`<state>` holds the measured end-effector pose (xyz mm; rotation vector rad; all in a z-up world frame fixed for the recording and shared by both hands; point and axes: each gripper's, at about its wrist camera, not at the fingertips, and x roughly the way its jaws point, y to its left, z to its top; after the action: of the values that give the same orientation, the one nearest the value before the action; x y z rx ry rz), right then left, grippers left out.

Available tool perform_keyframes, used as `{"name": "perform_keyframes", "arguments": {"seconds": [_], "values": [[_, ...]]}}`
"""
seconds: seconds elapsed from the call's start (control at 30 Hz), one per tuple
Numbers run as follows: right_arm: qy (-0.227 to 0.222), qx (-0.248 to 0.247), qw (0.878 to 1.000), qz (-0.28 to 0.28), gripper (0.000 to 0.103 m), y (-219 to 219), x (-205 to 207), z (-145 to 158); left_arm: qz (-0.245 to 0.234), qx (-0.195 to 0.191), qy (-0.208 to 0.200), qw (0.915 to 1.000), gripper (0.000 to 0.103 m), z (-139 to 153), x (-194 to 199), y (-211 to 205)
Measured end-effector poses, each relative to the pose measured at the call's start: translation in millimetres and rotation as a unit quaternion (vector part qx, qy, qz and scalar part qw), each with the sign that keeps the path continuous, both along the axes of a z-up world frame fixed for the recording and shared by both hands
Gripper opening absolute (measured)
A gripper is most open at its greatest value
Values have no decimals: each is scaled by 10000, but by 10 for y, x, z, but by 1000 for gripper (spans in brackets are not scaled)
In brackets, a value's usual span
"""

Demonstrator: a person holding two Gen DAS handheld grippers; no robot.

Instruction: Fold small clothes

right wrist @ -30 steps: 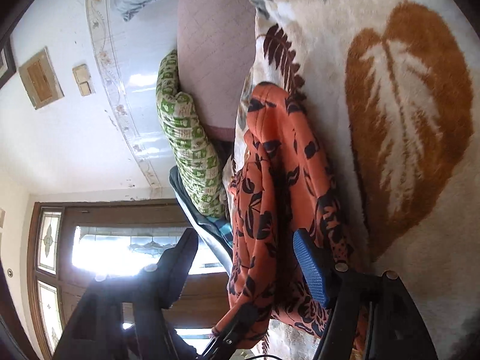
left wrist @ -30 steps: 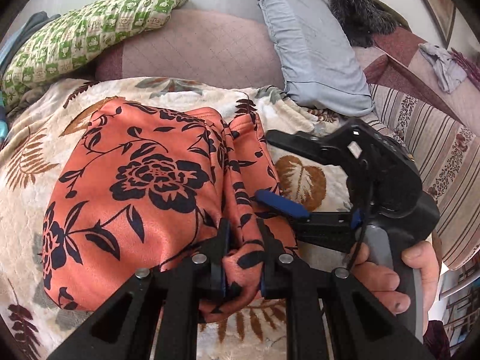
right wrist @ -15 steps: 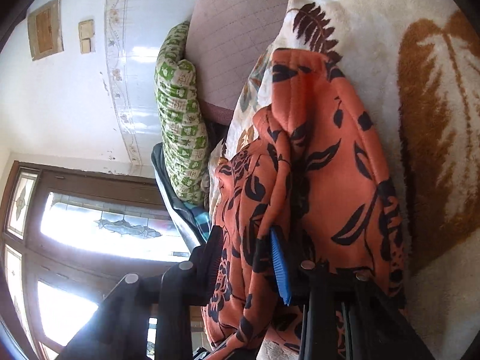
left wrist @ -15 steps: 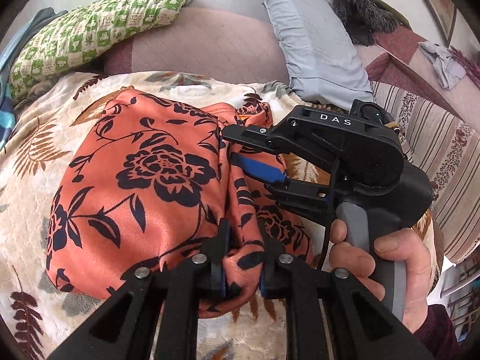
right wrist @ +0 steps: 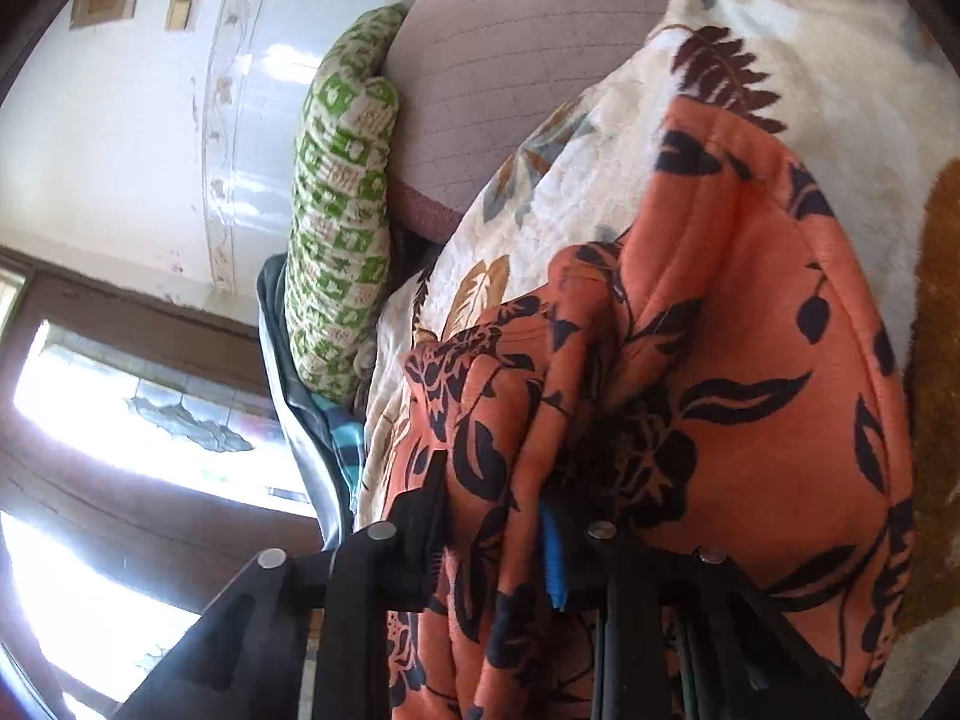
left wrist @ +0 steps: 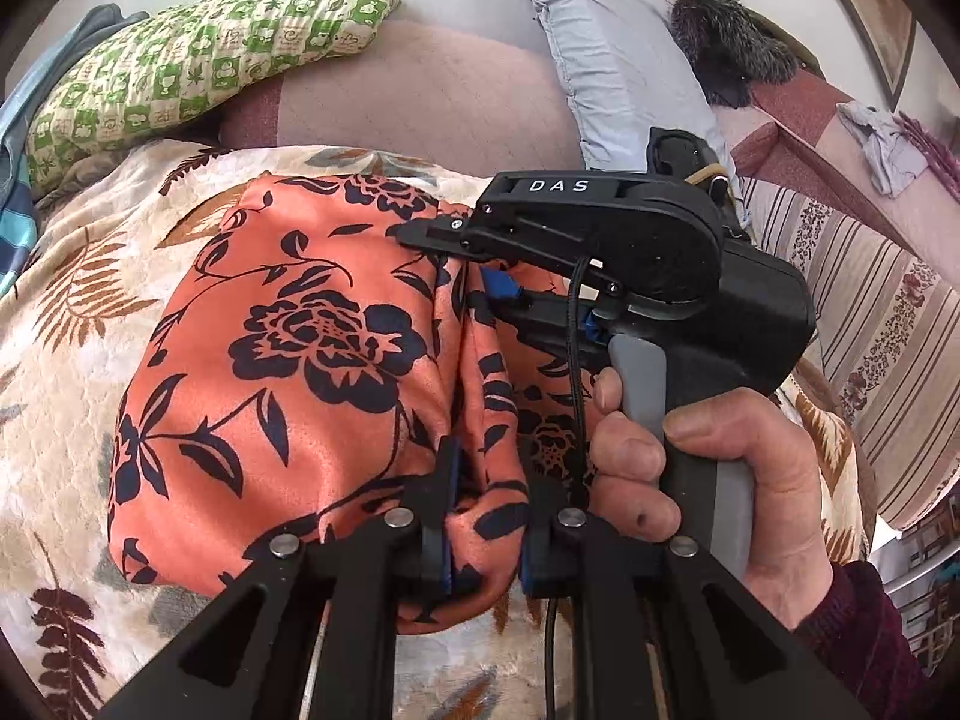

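An orange garment (left wrist: 300, 360) with black flowers lies bunched on a cream leaf-print blanket (left wrist: 72, 312). My left gripper (left wrist: 486, 516) is shut on the garment's near edge, and cloth fills the gap between its pads. In the left wrist view my right gripper (left wrist: 468, 264), held by a hand (left wrist: 720, 468), reaches in from the right onto the garment's far fold. The right wrist view shows the right gripper (right wrist: 492, 498) with its jaws closing. A thick fold of the garment (right wrist: 750, 360) is pinched between them.
A green checked pillow (left wrist: 198, 66), a mauve cushion (left wrist: 420, 96) and a grey-blue pillow (left wrist: 624, 66) line the far side. A striped cover (left wrist: 870, 324) and a dark furry item (left wrist: 732, 54) lie to the right. A bright window (right wrist: 120, 420) shows beyond the bed.
My right gripper has moved left over the garment, rolled, and closed its wide jaws onto a fold. The left gripper has kept its hold on the near edge.
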<state>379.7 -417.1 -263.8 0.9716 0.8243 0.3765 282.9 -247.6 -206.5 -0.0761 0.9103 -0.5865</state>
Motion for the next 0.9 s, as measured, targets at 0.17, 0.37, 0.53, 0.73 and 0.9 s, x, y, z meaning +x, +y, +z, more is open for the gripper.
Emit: {"name": "perform_keyframes", "arguments": {"seconds": [0.17, 0.37, 0.53, 0.73, 0.9], "values": [[-889, -497, 9947, 144, 22, 41, -209, 563, -92, -478, -211, 9986, 15, 212, -120, 57], [-805, -832, 9932, -116, 18, -374, -397, 608, -524, -218, 53, 9984, 15, 17, -129, -367], [-343, -568, 9969, -416, 17, -794, -382, 249, -751, 83, 331, 9966, 15, -373, -25, -666], [164, -296, 9979, -555, 16, -907, -214, -128, -931, 189, 218, 9952, 14, -468, 189, -963], [375, 85, 9973, -621, 19, -1032, -232, -237, -1037, 1, 220, 9944, 15, -437, 247, -951]]}}
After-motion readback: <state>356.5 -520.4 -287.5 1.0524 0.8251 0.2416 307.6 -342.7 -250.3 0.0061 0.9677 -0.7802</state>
